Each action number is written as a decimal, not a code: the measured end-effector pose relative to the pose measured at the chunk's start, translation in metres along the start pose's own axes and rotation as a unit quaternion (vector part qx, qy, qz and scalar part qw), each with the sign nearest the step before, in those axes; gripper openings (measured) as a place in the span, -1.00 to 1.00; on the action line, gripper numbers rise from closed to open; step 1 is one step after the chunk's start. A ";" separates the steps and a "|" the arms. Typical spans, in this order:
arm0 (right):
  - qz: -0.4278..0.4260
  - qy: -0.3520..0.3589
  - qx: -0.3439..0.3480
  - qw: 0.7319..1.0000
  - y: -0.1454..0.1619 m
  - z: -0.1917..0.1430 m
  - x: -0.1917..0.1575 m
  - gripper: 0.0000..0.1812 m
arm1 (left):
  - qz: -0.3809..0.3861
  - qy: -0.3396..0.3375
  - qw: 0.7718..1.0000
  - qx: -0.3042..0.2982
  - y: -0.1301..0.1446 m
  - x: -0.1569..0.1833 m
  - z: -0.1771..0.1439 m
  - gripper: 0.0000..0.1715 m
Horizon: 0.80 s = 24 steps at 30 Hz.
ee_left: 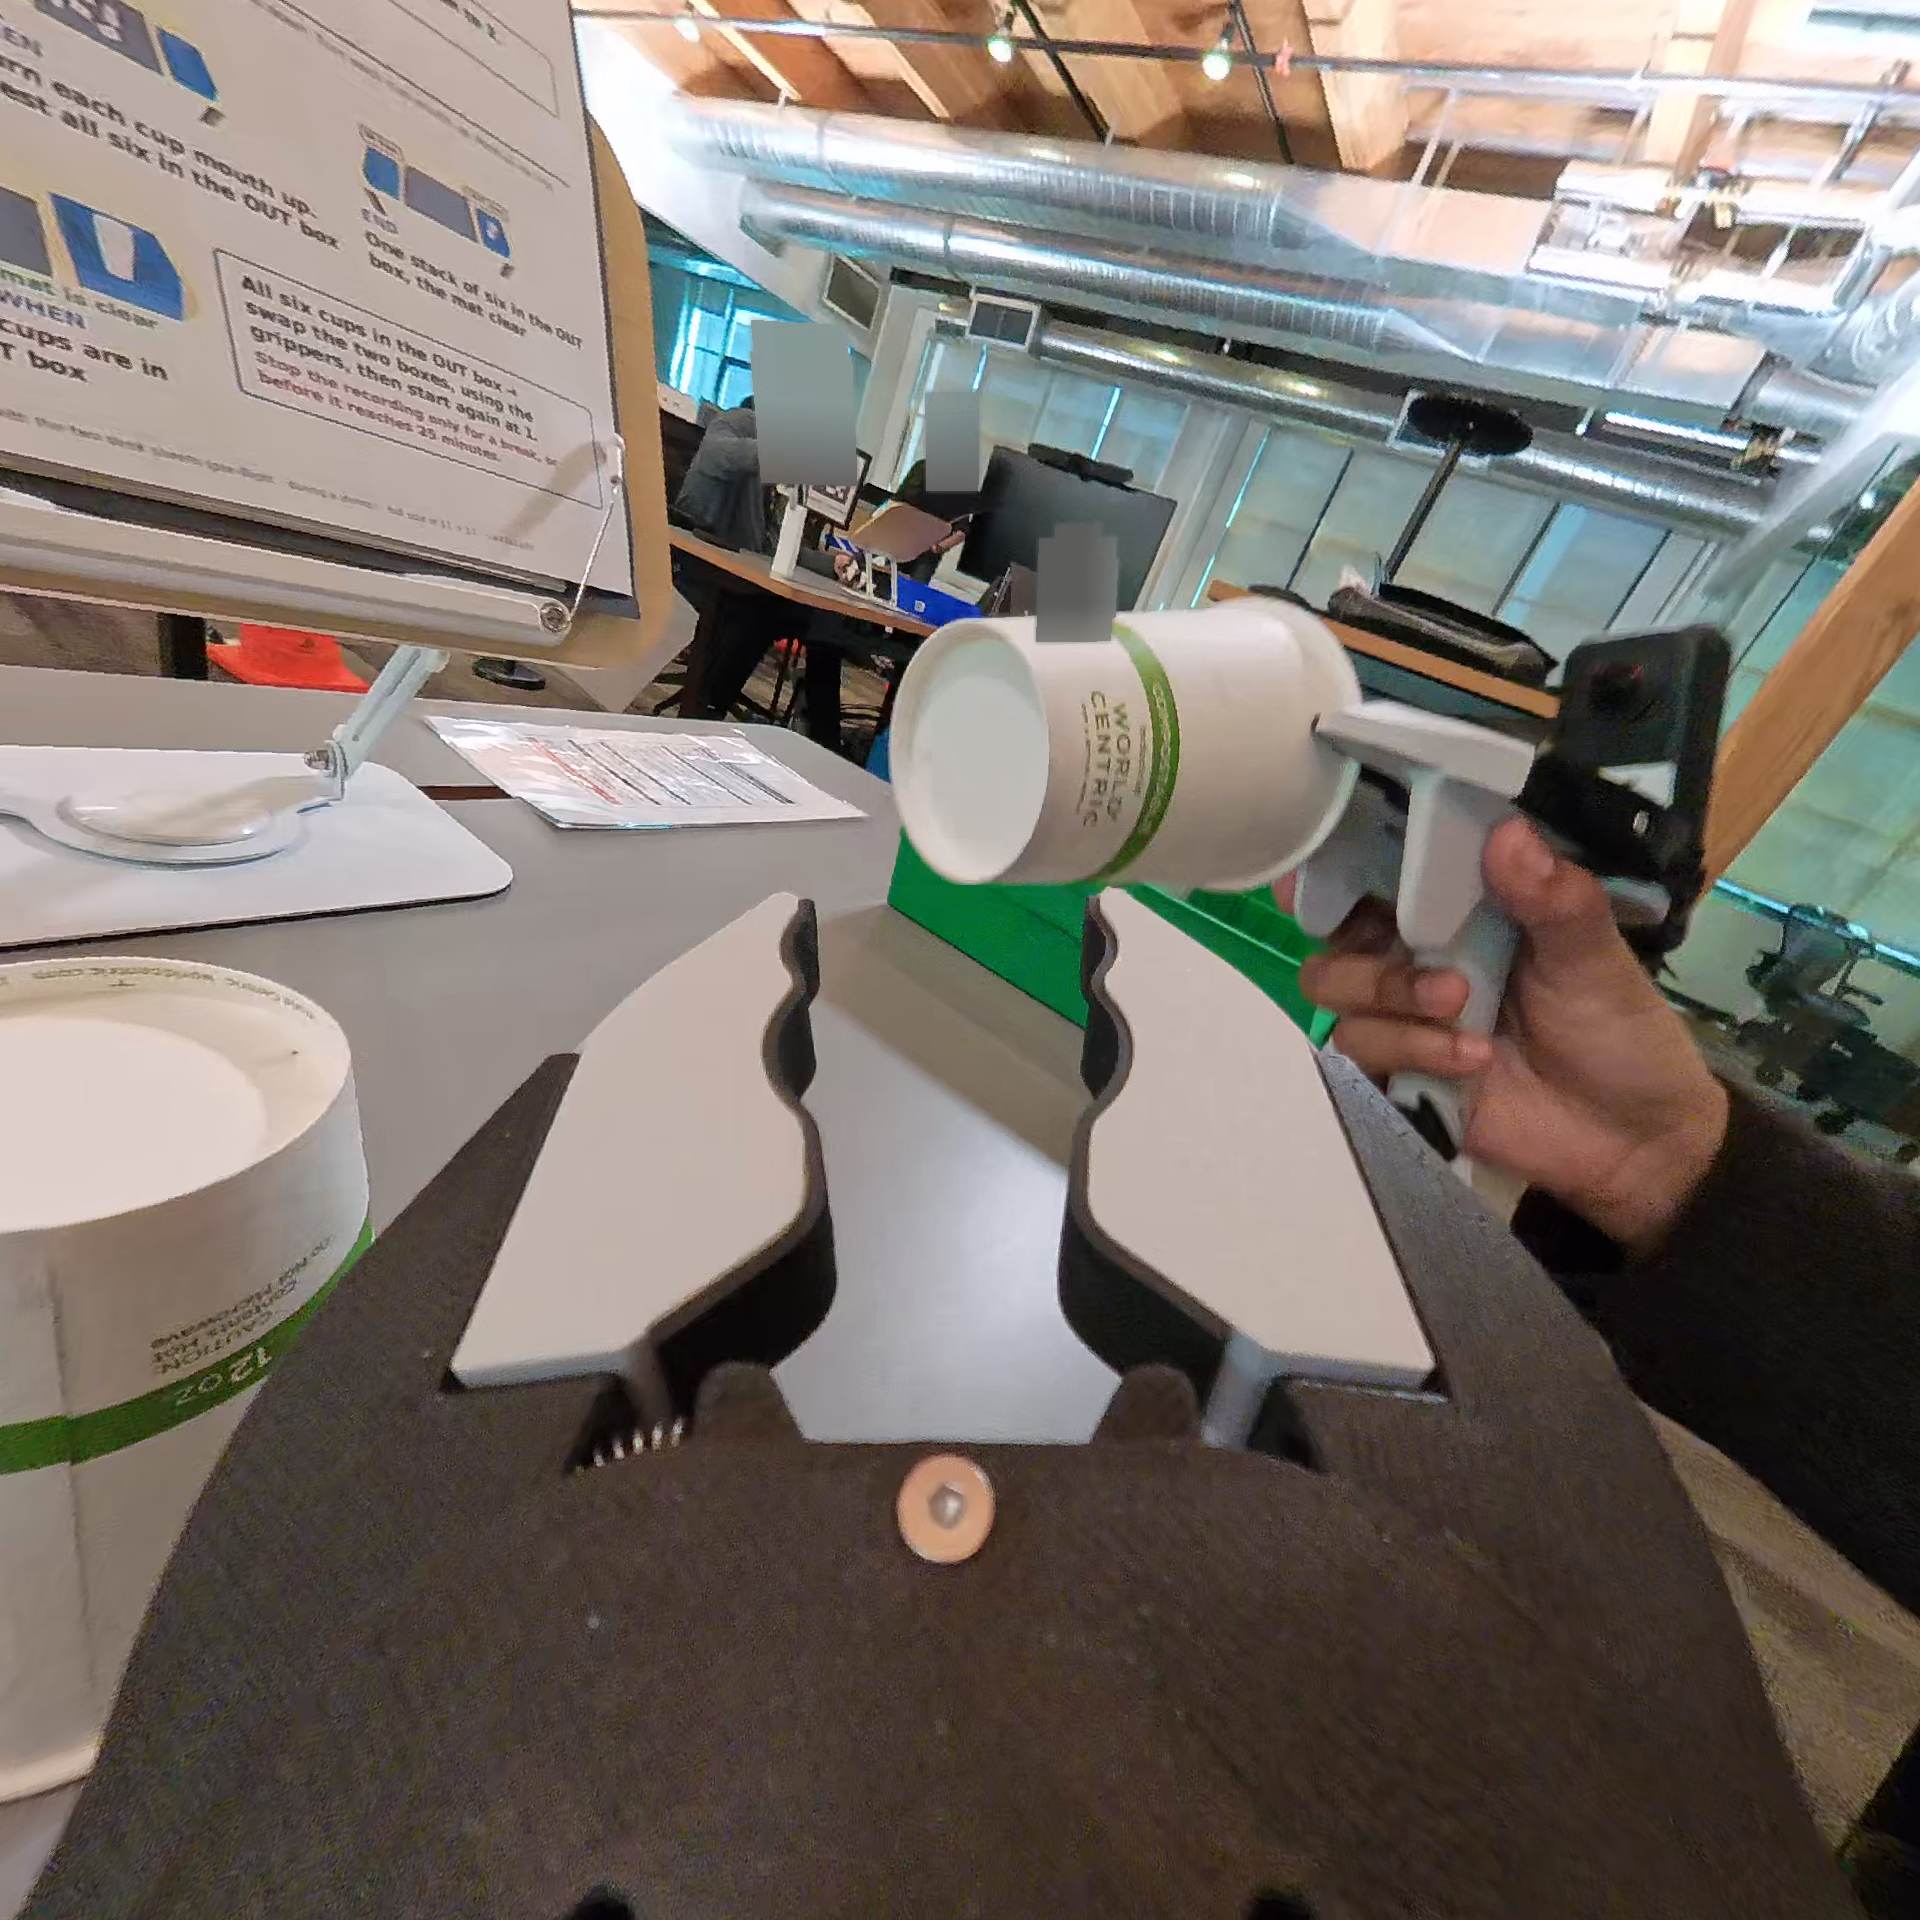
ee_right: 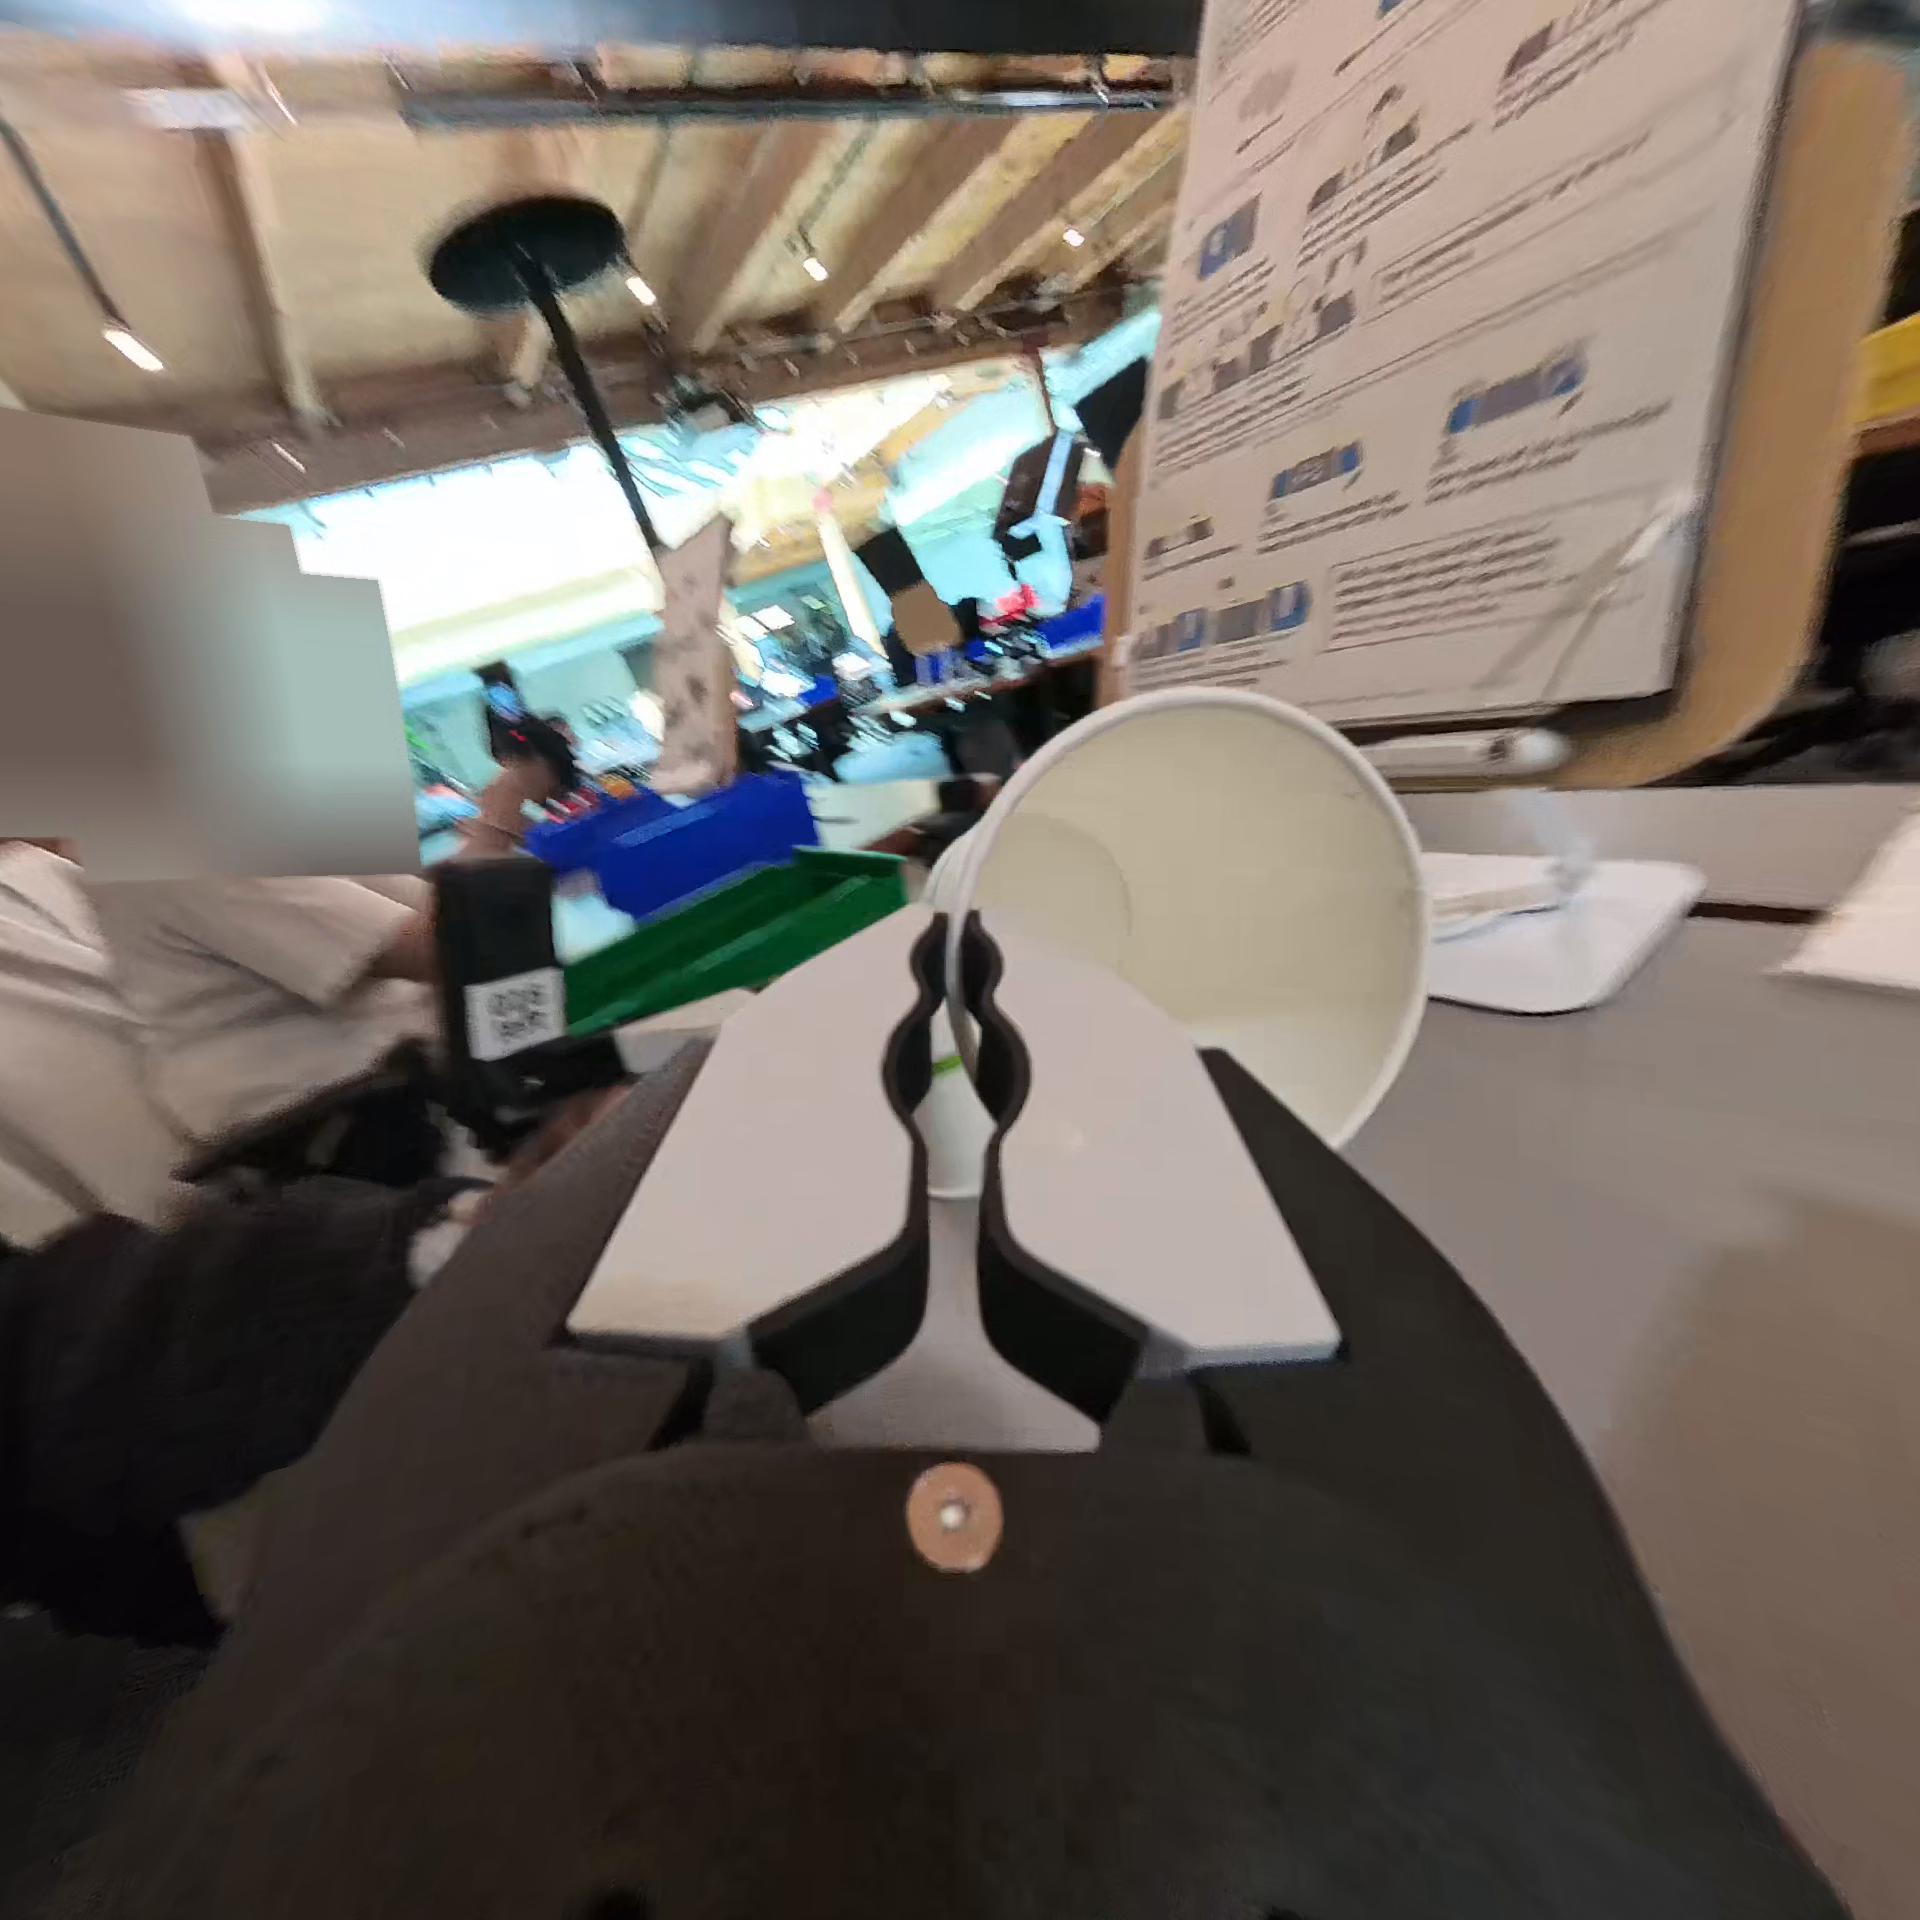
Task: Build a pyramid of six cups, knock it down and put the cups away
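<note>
My right gripper [ee_right: 958, 940] is shut on the rim of a white paper cup with a green band [ee_right: 1226, 883]. One finger is inside the cup and one outside, and I look into its open mouth. In the left wrist view that cup [ee_left: 1101, 753] hangs on its side in the air, its base toward me, held by the right gripper [ee_left: 1340, 732] in a person's hand [ee_left: 1538, 1039]. My left gripper [ee_left: 948, 935] is open with nothing between its fingers, below and left of that cup. Another white paper cup [ee_left: 156, 1226] stands upside down on the grey table [ee_left: 499, 997] at my left.
An instruction board on a stand [ee_left: 312, 270] rises at the back left on a white base [ee_left: 260, 842]. A printed sheet [ee_left: 644, 774] lies on the table. A green bin [ee_left: 997, 956] sits past the table edge; it also shows in the right wrist view [ee_right: 727, 935]. Desks and people are behind.
</note>
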State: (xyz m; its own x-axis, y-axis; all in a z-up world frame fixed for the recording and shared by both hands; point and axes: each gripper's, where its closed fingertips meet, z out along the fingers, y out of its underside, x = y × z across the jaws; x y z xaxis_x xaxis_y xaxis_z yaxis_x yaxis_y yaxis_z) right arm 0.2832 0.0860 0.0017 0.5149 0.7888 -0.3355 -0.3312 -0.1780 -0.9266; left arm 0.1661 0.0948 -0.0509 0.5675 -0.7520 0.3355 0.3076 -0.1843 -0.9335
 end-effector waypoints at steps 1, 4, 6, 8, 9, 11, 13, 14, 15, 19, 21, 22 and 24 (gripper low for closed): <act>-0.034 0.023 -0.016 0.999 -0.007 -0.006 0.007 -0.97 | 0.007 0.001 1.000 -0.003 0.002 0.001 0.001 -0.42; -0.151 0.103 -0.082 0.980 -0.031 -0.032 0.036 -0.97 | 0.036 0.003 0.999 -0.027 0.012 0.006 0.003 -0.44; -0.218 0.178 -0.111 0.953 -0.054 -0.058 0.061 -0.97 | 0.067 0.006 0.996 -0.057 0.026 0.009 0.006 -0.46; -0.277 0.260 -0.129 0.916 -0.078 -0.089 0.087 -0.97 | 0.101 0.011 0.991 -0.086 0.041 0.013 0.008 -0.46; -0.301 0.297 -0.141 0.895 -0.087 -0.104 0.100 -0.97 | 0.116 0.014 0.988 -0.099 0.048 0.015 0.007 -0.46; -0.337 0.356 -0.165 0.856 -0.101 -0.130 0.122 -0.97 | 0.138 0.022 0.983 -0.119 0.059 0.020 0.005 -0.47; -0.347 0.385 -0.185 0.835 -0.107 -0.144 0.139 -0.97 | 0.147 0.015 0.980 -0.132 0.066 0.019 0.000 -0.48; -0.346 0.389 -0.194 0.831 -0.107 -0.146 0.146 -0.97 | 0.148 0.010 0.980 -0.136 0.068 0.018 -0.002 -0.49; -0.343 0.393 -0.205 0.828 -0.105 -0.148 0.154 -0.96 | 0.147 0.006 0.980 -0.138 0.068 0.016 -0.005 -0.49; -0.349 0.418 -0.292 0.786 -0.091 -0.158 0.187 -0.96 | 0.125 -0.030 0.983 -0.128 0.060 0.001 -0.019 -0.49; -0.330 0.409 -0.330 0.785 -0.079 -0.159 0.197 -0.96 | 0.108 -0.052 0.986 -0.120 0.055 -0.007 -0.027 -0.49; -0.311 0.399 -0.343 0.792 -0.073 -0.159 0.199 -0.96 | 0.102 -0.063 0.986 -0.115 0.052 -0.012 -0.030 -0.49; -0.277 0.378 -0.356 0.808 -0.063 -0.157 0.201 -0.96 | 0.096 -0.082 0.986 -0.107 0.048 -0.018 -0.036 -0.51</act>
State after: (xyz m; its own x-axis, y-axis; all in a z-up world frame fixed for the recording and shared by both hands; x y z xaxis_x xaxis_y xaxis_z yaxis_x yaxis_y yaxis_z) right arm 0.5315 0.1637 -0.0337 0.8533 0.3256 0.4072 0.5169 -0.4263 -0.7424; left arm 0.1430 0.0772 -0.1063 0.7209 -0.6766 0.1501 0.0243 -0.1918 -0.9811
